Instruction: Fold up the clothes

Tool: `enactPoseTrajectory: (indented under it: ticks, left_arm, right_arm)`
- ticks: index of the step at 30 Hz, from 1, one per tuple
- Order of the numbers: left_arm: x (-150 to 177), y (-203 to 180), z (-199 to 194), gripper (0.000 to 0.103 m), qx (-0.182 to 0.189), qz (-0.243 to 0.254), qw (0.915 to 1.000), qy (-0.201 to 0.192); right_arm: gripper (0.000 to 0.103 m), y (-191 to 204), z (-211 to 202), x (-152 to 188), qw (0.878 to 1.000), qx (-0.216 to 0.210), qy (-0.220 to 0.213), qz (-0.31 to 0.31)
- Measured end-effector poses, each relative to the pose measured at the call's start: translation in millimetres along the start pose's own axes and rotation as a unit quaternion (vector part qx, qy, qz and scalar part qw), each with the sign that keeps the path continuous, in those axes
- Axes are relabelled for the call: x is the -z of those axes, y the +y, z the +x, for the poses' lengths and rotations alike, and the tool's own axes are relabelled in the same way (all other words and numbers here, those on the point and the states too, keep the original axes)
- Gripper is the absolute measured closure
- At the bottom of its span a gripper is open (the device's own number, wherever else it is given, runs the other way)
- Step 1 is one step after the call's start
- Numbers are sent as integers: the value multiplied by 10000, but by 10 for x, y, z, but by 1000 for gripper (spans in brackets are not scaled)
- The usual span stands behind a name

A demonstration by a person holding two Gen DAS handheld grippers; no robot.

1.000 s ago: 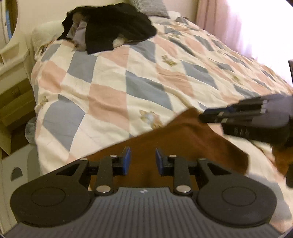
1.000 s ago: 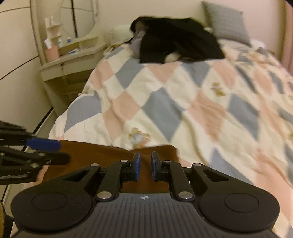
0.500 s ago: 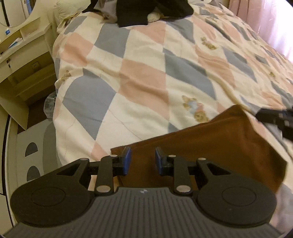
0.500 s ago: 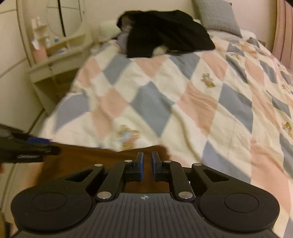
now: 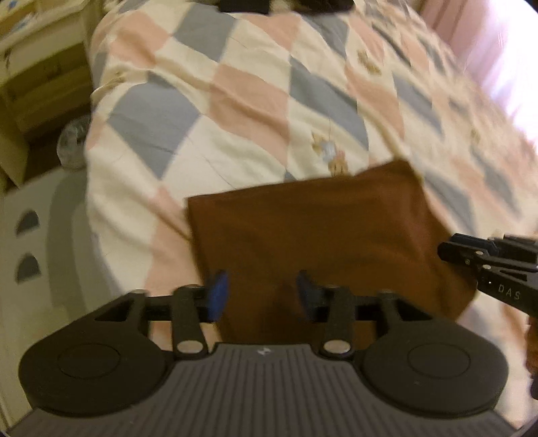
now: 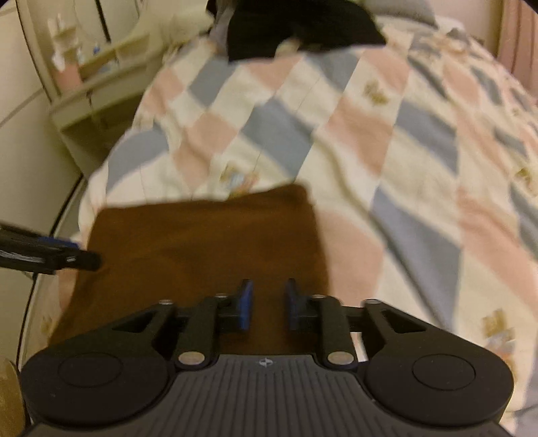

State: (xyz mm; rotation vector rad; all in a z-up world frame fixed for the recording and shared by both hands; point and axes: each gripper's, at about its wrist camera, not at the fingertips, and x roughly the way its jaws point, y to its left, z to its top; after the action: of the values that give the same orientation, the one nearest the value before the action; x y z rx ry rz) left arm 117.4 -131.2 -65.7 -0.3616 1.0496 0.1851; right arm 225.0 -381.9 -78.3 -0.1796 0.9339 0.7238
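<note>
A brown cloth [image 5: 312, 228] lies folded flat near the foot of the bed, a rough rectangle [image 6: 201, 248] on the patchwork quilt. My left gripper [image 5: 260, 297] hovers over the cloth's near left part, its jaws opening, the brown fabric seen between the blue pads but not pinched. My right gripper [image 6: 267, 304] is over the cloth's near right part, jaws also opening, pads off the fabric. Each gripper shows in the other's view: the right gripper [image 5: 484, 262] at the right edge, the left gripper [image 6: 50, 255] at the left edge.
A heap of black clothes [image 6: 296, 27] lies at the head of the bed. The quilt [image 5: 255, 101] in pink, blue and cream diamonds covers the bed. A pale bedside unit [image 6: 90, 97] with small bottles stands left. Pink curtains [image 5: 470, 40] hang at right.
Both grippers' jaws have widened and let go of the brown cloth. The cloth now lies flat on the quilt, and both views have tipped down and drawn back toward the foot of the bed.
</note>
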Motion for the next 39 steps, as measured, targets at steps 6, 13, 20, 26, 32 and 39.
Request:
enactPoseTrajectory:
  ticks: [6,13,20,26,32,39]
  left_arm:
    - [149,576,-37,34,1243,-1524,9798,353]
    - [410,803,406,35,1608,-2320,9580,504]
    - [553,1065,581,34,2269,-2946,9277,336]
    - [457,1035,843,34,2830,-2952,9114,455]
    - [405,952,931,55,3310,-2849,8986,414]
    - [269,780,737,75,3132,-1865,9308,269]
  right_arm:
    - [53,-512,-204,13,9937,-667,34,905]
    - [47,-837,67,53,9810,-1261,401,1422]
    - [43,-1084,483,-5,9615,-1893,779,1834]
    - [42,-1284,805,-79,9395,-2381,976,2262]
    - [38,-1310,1078,-123,9137,-3007,1152,2480]
    - [85,-1126,1007,-110,9143,-3172,1028,2301]
